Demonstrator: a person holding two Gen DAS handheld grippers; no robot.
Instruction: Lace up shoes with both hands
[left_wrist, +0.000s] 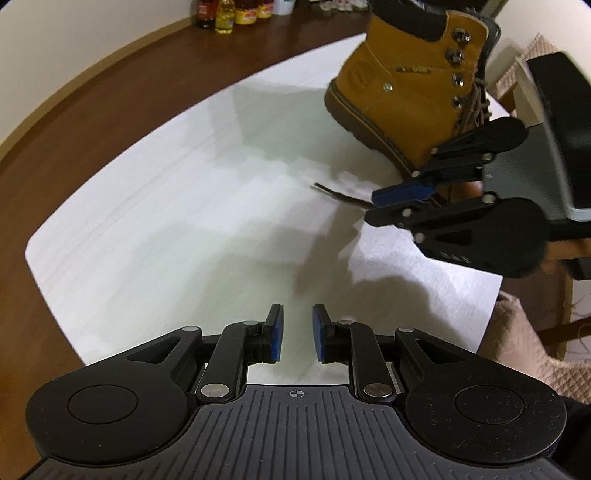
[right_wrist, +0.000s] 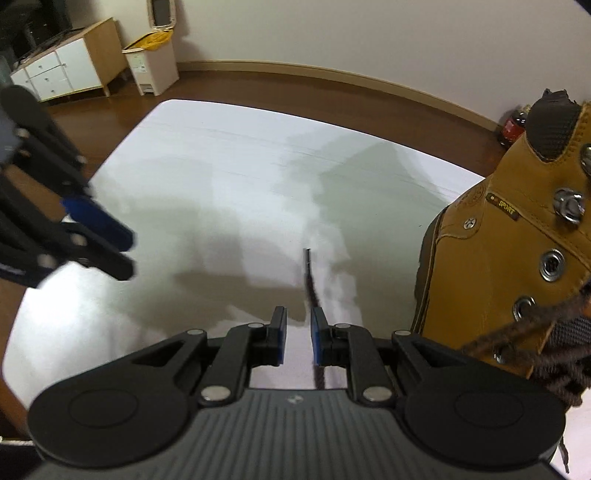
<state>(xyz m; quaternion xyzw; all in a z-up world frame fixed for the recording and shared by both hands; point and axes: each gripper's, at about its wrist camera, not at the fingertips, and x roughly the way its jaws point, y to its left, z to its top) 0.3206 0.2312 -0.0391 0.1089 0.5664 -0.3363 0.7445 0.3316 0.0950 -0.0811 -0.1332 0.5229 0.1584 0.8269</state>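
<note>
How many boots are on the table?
1. The boot stands near the table's far right edge in the left view, its lace trailing out. A second boot may be out of view.

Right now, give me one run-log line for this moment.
left tongs: open, empty | right tongs: open, lace end along one pad, not clamped | boot: standing, upper eyelets unlaced
</note>
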